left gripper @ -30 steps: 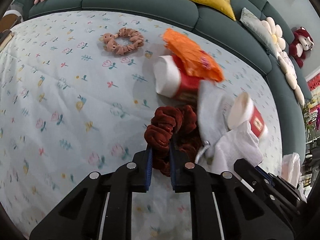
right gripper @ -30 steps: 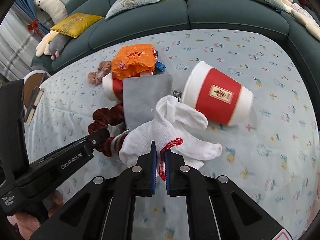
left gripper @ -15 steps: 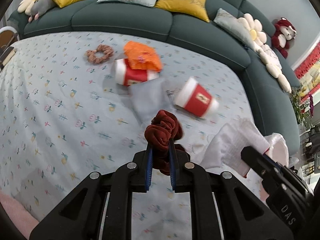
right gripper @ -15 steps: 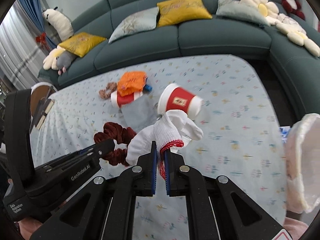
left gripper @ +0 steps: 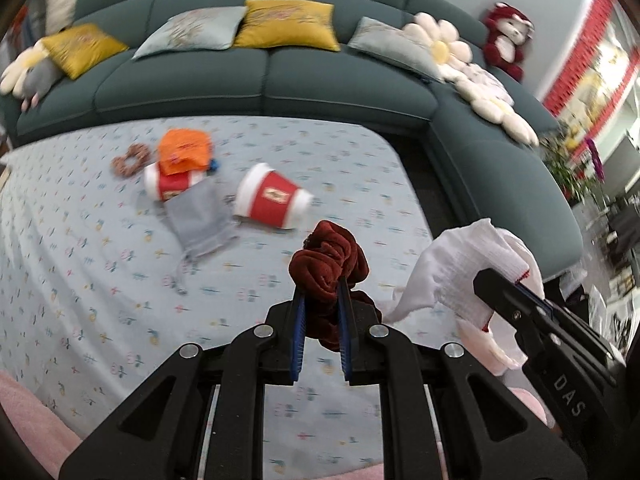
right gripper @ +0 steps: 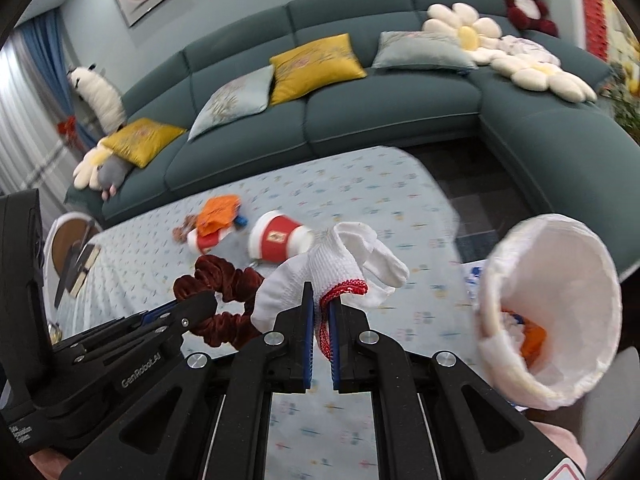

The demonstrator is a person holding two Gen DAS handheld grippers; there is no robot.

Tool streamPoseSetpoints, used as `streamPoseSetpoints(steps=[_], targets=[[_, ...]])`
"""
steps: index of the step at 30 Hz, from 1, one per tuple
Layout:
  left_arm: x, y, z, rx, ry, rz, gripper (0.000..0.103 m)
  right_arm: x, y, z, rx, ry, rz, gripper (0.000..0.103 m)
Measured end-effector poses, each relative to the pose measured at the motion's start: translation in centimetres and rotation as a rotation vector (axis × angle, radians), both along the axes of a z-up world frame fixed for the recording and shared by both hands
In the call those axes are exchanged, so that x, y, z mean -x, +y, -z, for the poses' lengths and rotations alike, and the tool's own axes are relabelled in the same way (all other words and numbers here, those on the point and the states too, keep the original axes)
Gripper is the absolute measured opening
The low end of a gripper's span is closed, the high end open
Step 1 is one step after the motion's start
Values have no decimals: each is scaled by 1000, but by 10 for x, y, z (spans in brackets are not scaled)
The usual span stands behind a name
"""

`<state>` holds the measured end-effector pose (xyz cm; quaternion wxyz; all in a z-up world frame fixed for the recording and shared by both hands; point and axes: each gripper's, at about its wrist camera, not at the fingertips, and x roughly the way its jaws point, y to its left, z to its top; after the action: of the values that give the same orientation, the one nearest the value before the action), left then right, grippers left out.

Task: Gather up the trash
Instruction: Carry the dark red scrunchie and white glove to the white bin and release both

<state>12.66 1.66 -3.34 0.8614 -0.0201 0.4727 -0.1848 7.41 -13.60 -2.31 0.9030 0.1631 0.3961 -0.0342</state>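
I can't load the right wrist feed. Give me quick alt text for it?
The right gripper is clamped on a white glove by its red-trimmed cuff, held above the floral tablecloth. To its left, the left gripper holds a dark red scrunchie; at right, a white-lined bin gapes open, with two red cups beyond, before a teal sofa.

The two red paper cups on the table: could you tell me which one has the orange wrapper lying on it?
The left red cup, nearest the pink scrunchie, carries the orange wrapper. The right red cup lies bare on its side.
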Motion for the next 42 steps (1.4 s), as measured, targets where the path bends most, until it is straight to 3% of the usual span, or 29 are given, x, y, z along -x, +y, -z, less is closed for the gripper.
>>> streamPoseSetpoints(steps=[20,42], targets=[[55,-144,-12,-40,-36,267,14,76,-127,0,-34,-47,244,6],[68,-238,-2,-75,-20,411,15,107,-204,16,-43,-33,385,6]])
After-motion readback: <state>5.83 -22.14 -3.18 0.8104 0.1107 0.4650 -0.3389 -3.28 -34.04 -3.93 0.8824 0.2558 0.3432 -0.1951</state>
